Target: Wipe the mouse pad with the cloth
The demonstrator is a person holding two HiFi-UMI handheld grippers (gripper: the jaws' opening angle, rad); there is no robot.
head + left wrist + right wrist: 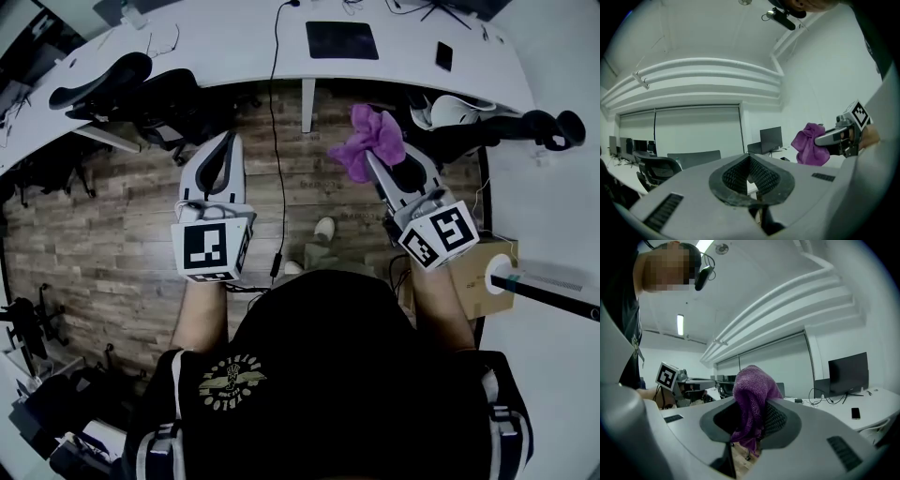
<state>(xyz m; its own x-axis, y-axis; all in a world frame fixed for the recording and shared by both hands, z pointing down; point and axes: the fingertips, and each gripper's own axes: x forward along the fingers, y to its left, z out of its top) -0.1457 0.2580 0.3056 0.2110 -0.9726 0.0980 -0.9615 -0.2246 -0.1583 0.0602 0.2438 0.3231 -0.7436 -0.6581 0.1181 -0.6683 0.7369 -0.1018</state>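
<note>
The dark mouse pad (342,39) lies flat on the white desk (225,47) at the top of the head view, well ahead of both grippers. My right gripper (372,157) is shut on a purple cloth (371,139), which bunches above its tips and hangs down between the jaws (751,394). It is held in the air above the wooden floor, short of the desk edge. My left gripper (228,142) is at about the same height to the left, jaws closed together with nothing in them (750,161). The left gripper view also shows the cloth (809,143).
A black phone (443,56) lies on the desk right of the pad, and a cable (275,112) hangs off the desk edge to the floor. Black office chairs (141,94) stand at the left, another chair (487,122) at the right. A cardboard box (480,279) sits near my right side.
</note>
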